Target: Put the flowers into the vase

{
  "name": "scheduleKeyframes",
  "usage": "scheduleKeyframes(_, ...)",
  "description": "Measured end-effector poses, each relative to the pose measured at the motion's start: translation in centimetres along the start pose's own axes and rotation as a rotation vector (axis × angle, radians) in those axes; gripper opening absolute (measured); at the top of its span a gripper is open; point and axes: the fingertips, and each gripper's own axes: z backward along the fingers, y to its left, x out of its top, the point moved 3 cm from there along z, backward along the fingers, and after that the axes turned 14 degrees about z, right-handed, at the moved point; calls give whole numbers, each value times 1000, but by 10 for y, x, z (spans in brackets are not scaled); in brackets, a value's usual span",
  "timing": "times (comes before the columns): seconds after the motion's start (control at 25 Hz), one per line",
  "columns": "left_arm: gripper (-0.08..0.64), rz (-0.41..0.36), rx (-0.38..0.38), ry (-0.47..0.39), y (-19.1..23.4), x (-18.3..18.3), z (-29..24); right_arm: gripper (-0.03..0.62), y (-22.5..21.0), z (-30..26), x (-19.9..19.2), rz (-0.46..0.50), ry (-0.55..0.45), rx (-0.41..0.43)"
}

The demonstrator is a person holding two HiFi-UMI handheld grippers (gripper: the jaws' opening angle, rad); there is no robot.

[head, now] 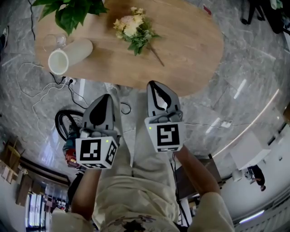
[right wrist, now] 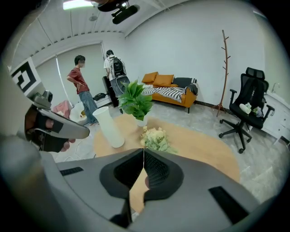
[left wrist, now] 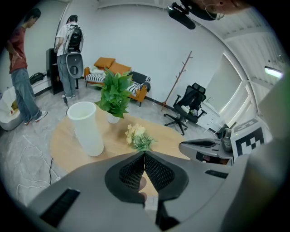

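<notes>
The left gripper (head: 107, 98) and the right gripper (head: 152, 86) look alike: each is a smooth grey shell that narrows to a point at the jaws. Black pads (left wrist: 132, 171) with a fine mesh texture line the inner faces of the jaws and sit in a black hollow. Behind the jaws, the left cube (head: 96, 152) and the right cube (head: 166, 135) are white with black square markers. Each has a small green light (head: 149, 128) at an upper corner. The person wears pale beige trousers (head: 138, 154) and a matching top (head: 136, 199) with short sleeves.

Potted plant (head: 71, 13) on wooden table (head: 195, 45), perhaps a glass (head: 52, 41).
</notes>
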Motion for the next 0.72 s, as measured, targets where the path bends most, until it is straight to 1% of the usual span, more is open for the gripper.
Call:
scheduleKeyframes(0.12, 8, 12, 9, -4, 5, -5, -9, 6, -2, -7, -7, -8, 13, -3)
scheduleKeyframes(0.28, 8, 21, 15, -3, 10, -10, -20, 6, -3, -15, -13, 11, 21, -4)
scheduleKeyframes(0.52, 8, 56, 41, -11, 23, -16, -39, 6, -4, -26, -20, 24, 37, 11)
scheduleKeyframes(0.72, 8, 57, 47, -22, 30, -19, -53, 6, -2, -40, -28, 40, 57, 27)
